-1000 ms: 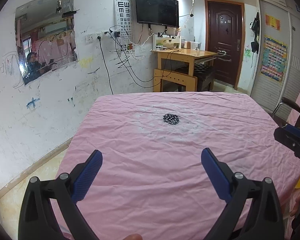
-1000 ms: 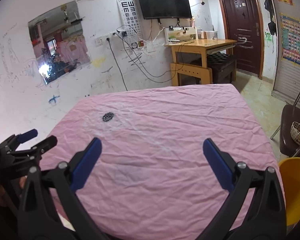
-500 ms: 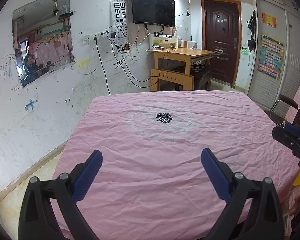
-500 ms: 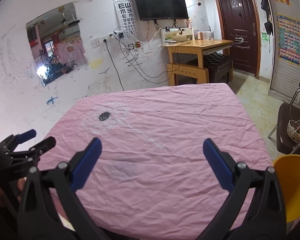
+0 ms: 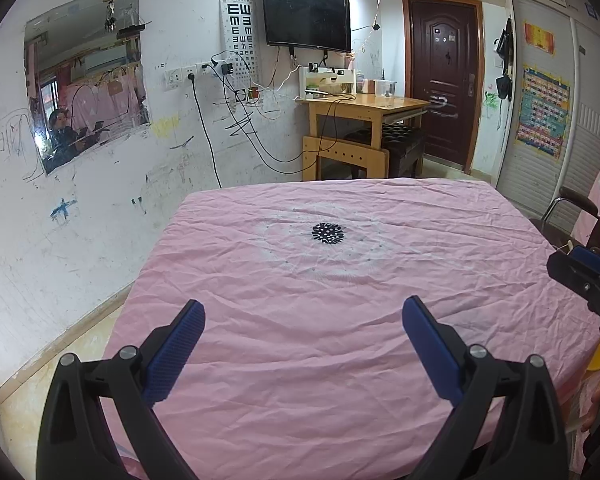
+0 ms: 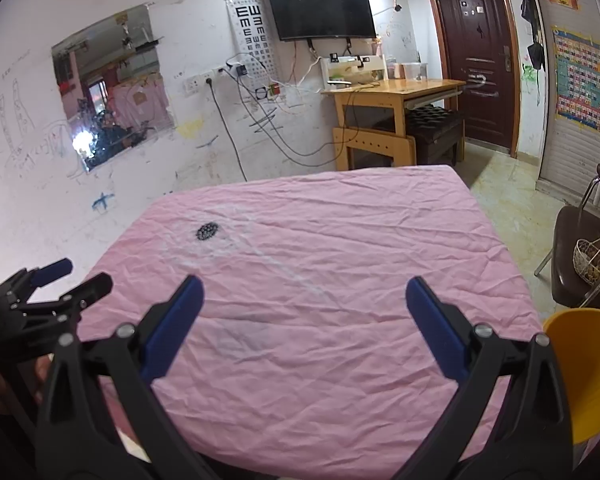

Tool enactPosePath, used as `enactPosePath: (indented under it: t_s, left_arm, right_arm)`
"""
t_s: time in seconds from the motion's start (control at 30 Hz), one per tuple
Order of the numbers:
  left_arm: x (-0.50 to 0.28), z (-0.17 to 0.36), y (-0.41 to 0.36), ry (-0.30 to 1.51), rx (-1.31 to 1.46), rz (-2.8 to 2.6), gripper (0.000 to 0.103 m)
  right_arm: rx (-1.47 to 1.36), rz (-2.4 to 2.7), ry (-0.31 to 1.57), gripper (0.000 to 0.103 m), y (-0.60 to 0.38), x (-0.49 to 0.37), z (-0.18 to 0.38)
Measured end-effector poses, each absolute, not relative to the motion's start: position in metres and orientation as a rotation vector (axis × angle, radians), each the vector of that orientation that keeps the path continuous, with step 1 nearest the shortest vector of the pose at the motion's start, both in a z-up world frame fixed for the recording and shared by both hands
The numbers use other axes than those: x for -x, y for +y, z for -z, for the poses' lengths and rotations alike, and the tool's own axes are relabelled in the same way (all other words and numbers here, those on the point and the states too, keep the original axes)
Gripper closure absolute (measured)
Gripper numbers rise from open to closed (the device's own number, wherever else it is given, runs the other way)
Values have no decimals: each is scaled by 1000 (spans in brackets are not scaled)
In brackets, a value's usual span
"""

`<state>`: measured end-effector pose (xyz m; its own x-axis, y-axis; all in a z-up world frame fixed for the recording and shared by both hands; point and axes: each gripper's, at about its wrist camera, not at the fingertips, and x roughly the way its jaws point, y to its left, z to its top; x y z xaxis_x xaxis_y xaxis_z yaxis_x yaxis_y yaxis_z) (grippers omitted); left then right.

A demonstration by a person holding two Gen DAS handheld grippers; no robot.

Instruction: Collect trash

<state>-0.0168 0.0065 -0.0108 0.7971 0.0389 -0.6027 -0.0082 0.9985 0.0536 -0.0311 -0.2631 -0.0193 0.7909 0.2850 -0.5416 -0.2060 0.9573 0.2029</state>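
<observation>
Both views have pulled back a little since a second ago: more of the pink-covered surface [image 5: 340,320] shows, and the black dotted print [image 5: 327,233] sits lower in the left wrist view.

Left claw [image 5: 303,314]: blue pads spread wide, nothing between them, held above the near part of the cloth. Seen also from the right wrist view at the left edge [image 6: 70,276].

Right claw [image 6: 305,292]: likewise wide open and holding nothing, above the near half of the surface. One blue tip of it shows at the right edge of the left wrist view [image 5: 584,264].

Trash: no loose item can be made out on the wrinkled cloth in either view. Only marks on it are the dotted print [image 6: 207,231] and a faint grey smudge [image 6: 240,336] nearer the right claw.

Yellow container [image 6: 572,368]: just beside the near right corner of the surface, off the cloth, open mouth up.

Dark chair [image 6: 580,268] stands well right of the surface; a wire basket [image 6: 590,260] rests on its seat.

Back wall: TV [image 5: 306,14], eye chart [image 5: 240,36], wooden desk [image 5: 364,120], brown door [image 5: 444,80].
</observation>
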Motion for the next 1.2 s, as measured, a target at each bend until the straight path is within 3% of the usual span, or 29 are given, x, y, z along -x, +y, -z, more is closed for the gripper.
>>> enactPosePath:
  t_s: [1.2]
  left_arm:
    - [17, 15, 12, 646, -34, 2, 9]
  right_arm:
    - [-124, -263, 611, 6, -259, 31, 25]
